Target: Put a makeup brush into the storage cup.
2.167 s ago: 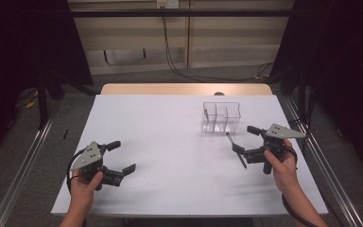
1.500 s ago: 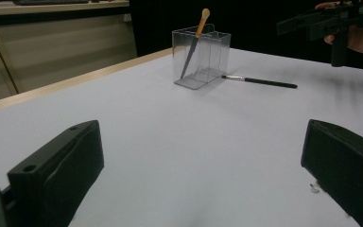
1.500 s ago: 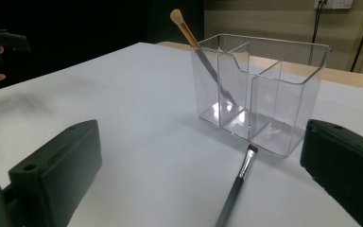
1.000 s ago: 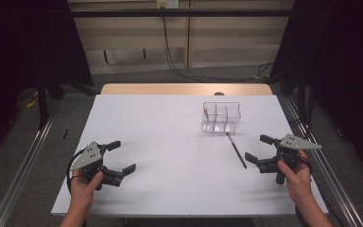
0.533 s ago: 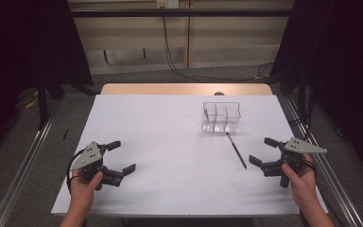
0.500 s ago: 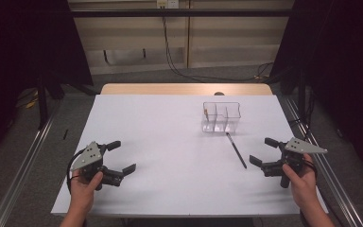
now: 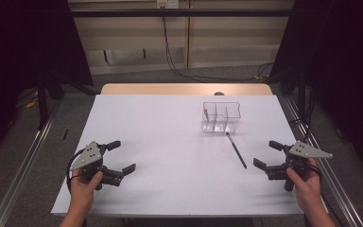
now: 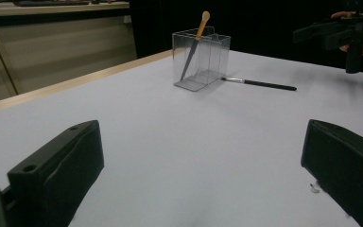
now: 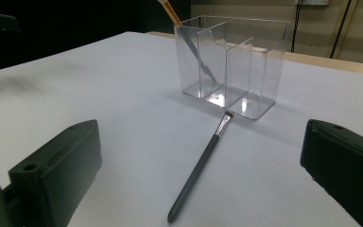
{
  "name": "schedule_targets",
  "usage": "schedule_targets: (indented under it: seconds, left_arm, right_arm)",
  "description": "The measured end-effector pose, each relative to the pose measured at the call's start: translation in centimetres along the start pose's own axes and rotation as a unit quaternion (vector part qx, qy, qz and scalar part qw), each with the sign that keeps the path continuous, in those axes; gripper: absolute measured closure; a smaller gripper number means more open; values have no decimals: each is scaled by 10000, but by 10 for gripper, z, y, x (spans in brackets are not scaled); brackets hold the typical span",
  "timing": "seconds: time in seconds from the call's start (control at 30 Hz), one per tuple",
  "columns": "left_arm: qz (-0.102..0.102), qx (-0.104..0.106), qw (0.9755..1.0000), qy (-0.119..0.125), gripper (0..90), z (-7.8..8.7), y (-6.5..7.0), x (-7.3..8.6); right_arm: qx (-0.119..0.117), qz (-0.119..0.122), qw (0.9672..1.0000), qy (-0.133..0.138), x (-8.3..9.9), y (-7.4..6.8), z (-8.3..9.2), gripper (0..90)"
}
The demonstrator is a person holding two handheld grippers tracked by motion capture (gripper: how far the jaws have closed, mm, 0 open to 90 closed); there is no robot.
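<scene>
A white table [image 7: 170, 142] carries a clear box [image 7: 221, 117] with three compartments, standing toward the far right. In the box's left end compartment a brush [image 8: 194, 43] with an orange handle leans tilted, its handle end sticking out above the rim (the right gripper view shows the same brush [image 9: 189, 35] against the left wall).

A second, dark brush [image 7: 236, 150] lies flat on the table in front of the box. Its bristle tip touches, or all but touches, the box's base, and its handle runs away toward the near right. In the right gripper view the dark brush [image 9: 201, 165] points from the box down between the two black jaws, lying clear of both.

The left gripper [image 7: 118, 156] rests at the near left of the table in the person's left hand [image 7: 86, 184]. Its jaws stand wide apart and hold nothing.

The right gripper [image 7: 267, 155] sits at the near right in the right hand [image 7: 305, 182], just beside the dark brush's handle end but apart from it. Its jaws are also spread wide and empty.
</scene>
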State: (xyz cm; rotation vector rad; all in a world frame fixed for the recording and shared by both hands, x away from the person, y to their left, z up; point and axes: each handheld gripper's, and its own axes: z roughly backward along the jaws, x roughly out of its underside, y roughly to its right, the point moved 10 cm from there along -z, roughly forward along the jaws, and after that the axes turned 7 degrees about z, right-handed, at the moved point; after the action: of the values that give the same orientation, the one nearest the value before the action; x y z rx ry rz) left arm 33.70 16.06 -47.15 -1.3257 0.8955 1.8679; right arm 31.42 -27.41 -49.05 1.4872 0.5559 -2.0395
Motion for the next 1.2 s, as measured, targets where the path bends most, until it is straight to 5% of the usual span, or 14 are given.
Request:
schedule_targets:
  seconds: [0.63, 1.2]
  left_arm:
    - [-32, 33, 10000, 7, 0, -5, 0, -2]
    - [47, 83, 10000, -2, 0, 1, 3, 3]
  right_arm:
    - [38, 91, 9999, -107, 13, -2, 8, 0]
    - [70, 98, 9999, -19, 4, 1, -2, 0]
